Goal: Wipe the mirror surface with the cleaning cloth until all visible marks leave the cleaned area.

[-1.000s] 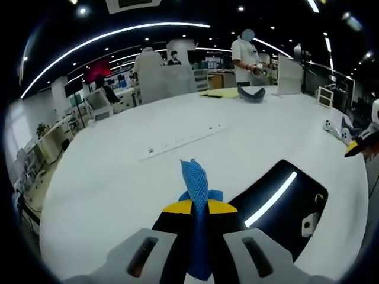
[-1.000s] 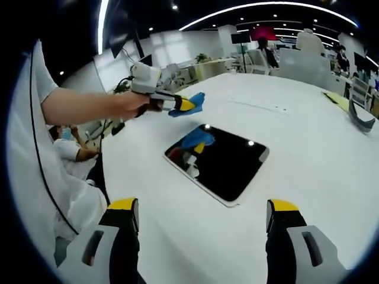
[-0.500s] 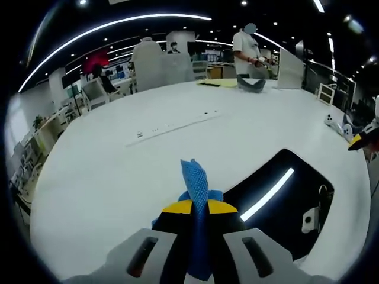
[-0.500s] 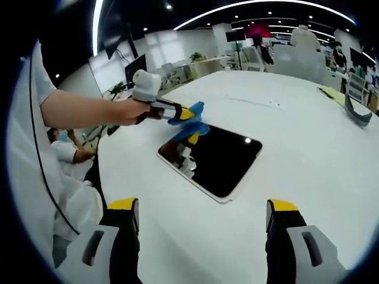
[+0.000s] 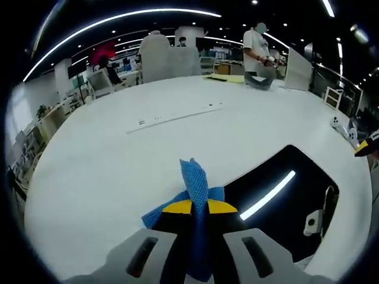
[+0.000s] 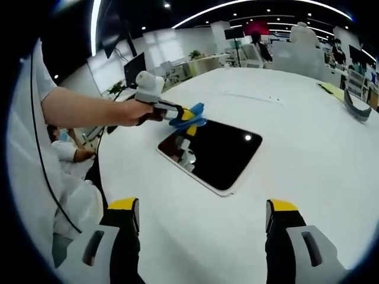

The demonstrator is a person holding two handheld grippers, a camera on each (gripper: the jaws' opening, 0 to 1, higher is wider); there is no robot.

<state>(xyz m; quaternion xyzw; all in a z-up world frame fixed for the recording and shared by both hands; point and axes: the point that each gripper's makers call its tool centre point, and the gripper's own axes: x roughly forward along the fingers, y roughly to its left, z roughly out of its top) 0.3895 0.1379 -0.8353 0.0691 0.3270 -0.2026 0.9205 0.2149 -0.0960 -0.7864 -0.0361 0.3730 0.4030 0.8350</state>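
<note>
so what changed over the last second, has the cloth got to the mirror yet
The left gripper, shut on the blue cloth, came down to the near corner of the mirror, so the cloth now sits at that edge; whether it touches the glass is unclear. The mirror stayed put on the white table, and the right gripper stayed open and empty.

One mirror (image 6: 216, 154) lies on one white table (image 6: 308, 177), with one blue cloth (image 5: 195, 189), two grippers, left (image 5: 199, 207) and right (image 6: 204, 216), and one grey object (image 6: 355, 109) far off.
</note>
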